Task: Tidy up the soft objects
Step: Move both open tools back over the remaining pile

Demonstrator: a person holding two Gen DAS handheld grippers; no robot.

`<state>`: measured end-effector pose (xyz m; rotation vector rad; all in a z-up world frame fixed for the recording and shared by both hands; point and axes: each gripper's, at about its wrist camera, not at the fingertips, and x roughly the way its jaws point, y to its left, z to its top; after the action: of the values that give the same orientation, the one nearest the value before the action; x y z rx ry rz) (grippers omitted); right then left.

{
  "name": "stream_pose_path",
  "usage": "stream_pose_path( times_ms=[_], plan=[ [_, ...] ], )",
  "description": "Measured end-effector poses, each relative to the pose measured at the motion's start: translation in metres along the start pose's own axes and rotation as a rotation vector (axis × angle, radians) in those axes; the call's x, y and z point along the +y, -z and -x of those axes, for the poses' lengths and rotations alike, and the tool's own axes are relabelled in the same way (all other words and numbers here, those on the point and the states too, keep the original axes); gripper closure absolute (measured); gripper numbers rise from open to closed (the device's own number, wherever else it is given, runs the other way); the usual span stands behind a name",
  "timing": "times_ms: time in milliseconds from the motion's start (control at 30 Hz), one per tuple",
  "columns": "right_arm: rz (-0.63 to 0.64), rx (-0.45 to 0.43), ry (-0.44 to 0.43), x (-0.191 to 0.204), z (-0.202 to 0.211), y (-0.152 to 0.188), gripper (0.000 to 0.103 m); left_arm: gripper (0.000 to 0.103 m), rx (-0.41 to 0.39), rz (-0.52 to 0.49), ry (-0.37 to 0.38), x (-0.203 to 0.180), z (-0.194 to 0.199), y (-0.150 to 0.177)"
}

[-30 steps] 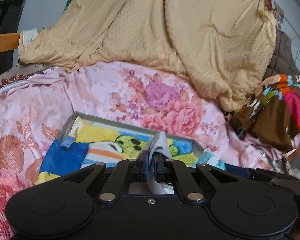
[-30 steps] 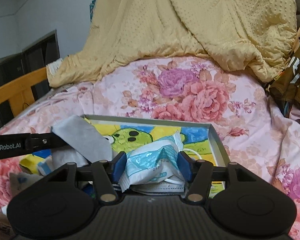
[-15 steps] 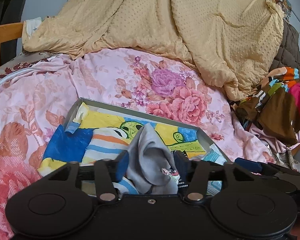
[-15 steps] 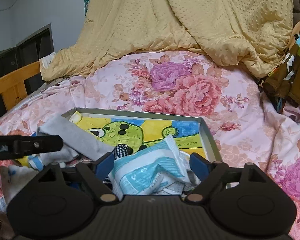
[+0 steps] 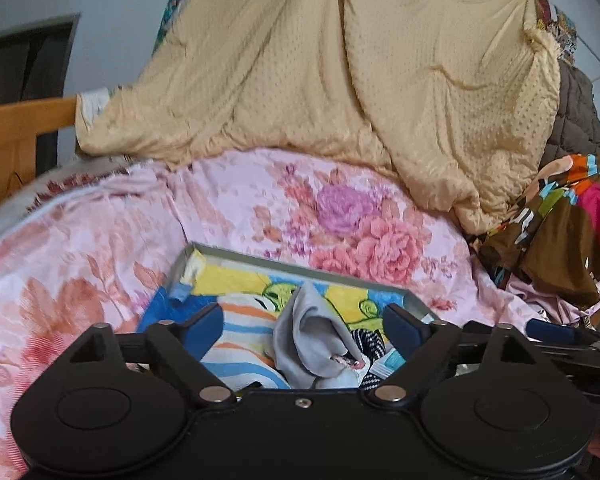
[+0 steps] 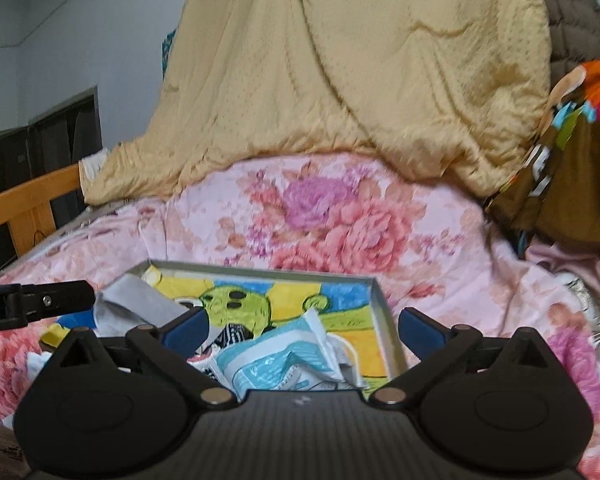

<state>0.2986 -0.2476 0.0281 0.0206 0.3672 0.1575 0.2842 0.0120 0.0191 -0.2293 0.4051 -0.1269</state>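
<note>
We are working over a bed [image 5: 100, 264] spread with a pink flowered sheet, a big yellow quilt [image 5: 340, 92] heaped behind the tray. The tray [image 6: 380, 308], a shallow grey one with a cartoon picture on its floor, is our landmark, sitting on the sheet right in front of us. Inside it, a striped cloth [image 5: 240, 336] is lying toward the left side, a grey sock [image 5: 312, 340] is standing crumpled near the middle, and a blue-and-white packet [image 6: 284, 356] is resting toward the right wall.

The left hand-held gripper [image 5: 303, 326] has just been opening and is now spread wide, the sock sitting loose between its blue pads with neither one pressing it. The right hand-held gripper [image 6: 303, 326] has likewise been opening and is spread, the packet lying free below it.

To do this release well, we judge we should be backing straight off, keeping the jaws wide so no pad catches fabric and drags it over the tray's rim.
</note>
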Motion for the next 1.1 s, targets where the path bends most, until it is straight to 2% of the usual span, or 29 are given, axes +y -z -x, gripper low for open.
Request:
stream_pose_path(
  times_ms=[167, 267, 633, 833, 1100],
  plan=[
    [0.013, -0.049, 0.011, 0.0, 0.032, -0.002, 0.0, 0.007, -0.067, 0.006, -0.062, -0.003, 0.029, -0.001],
    [0.02, -0.068, 0.009, 0.002, 0.051, 0.001, 0.0, 0.001, -0.087, 0.012, -0.102, -0.004, 0.047, 0.002],
    [0.066, -0.108, -0.005, 0.018, 0.108, 0.016, 0.0, 0.001, -0.077, 0.041, -0.13, -0.005, 0.098, 0.018],
    [0.071, -0.087, -0.018, 0.02, 0.136, 0.03, 0.0, 0.001, -0.036, 0.061, -0.132, -0.004, 0.123, 0.036],
    [0.09, -0.01, -0.027, 0.025, 0.159, 0.05, 0.0, 0.001, 0.063, 0.023, -0.14, -0.006, 0.147, 0.06]
  ],
)
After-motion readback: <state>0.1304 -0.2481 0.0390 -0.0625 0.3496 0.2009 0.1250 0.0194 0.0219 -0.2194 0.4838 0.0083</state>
